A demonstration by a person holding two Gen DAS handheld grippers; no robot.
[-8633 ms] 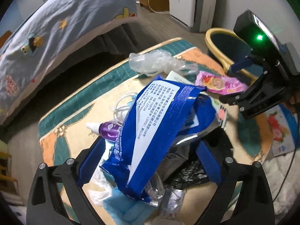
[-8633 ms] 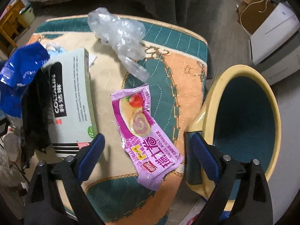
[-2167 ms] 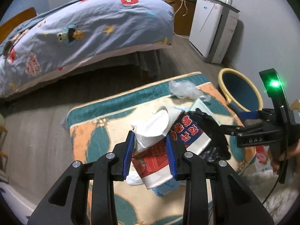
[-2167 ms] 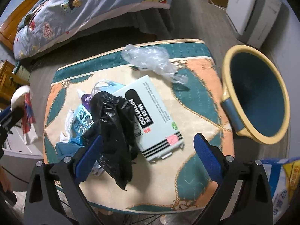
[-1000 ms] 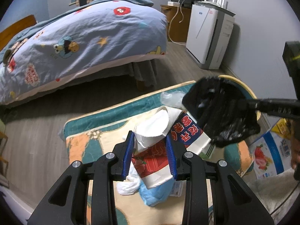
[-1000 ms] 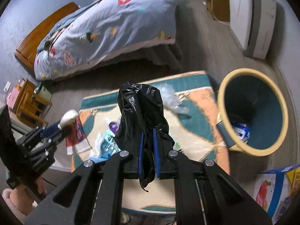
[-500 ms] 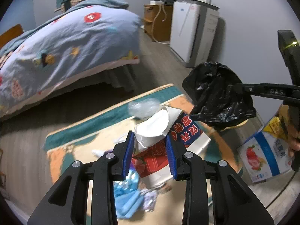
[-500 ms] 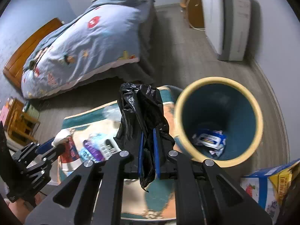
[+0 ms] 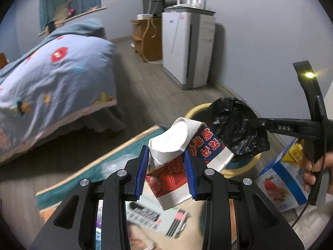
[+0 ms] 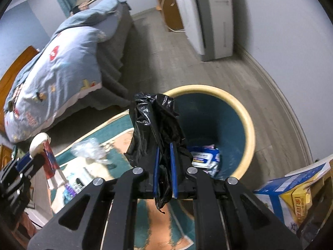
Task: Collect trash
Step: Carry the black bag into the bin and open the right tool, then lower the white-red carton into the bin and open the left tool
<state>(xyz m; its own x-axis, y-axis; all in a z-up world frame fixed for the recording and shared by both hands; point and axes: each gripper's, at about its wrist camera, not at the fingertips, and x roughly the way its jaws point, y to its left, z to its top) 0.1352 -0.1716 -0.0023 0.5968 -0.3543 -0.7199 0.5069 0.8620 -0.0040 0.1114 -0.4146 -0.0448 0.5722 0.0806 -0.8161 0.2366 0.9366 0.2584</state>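
Note:
My left gripper [image 9: 166,170] is shut on a crushed red-and-white paper cup [image 9: 183,156], held up above the quilted mat [image 9: 87,179]. My right gripper [image 10: 165,160] is shut on a crumpled black plastic bag [image 10: 156,120] and holds it over the near rim of the yellow bin with a teal inside [image 10: 247,125]. The bin holds a blue wrapper [image 10: 205,158]. In the left wrist view the black bag [image 9: 237,127] hangs over the bin [image 9: 245,164], just right of the cup. The cup also shows in the right wrist view [image 10: 49,160].
A clear plastic bag [image 10: 89,149] and a white box [image 9: 149,225] lie on the mat. A bed with a blue cover [image 9: 47,87] stands at the left. A white appliance [image 9: 187,48] stands against the wall. A blue carton [image 9: 278,181] sits right of the bin.
Both grippers have swung right toward the bin. The black bag has moved from beside the bin to over its near rim. The cup has come closer to the bin.

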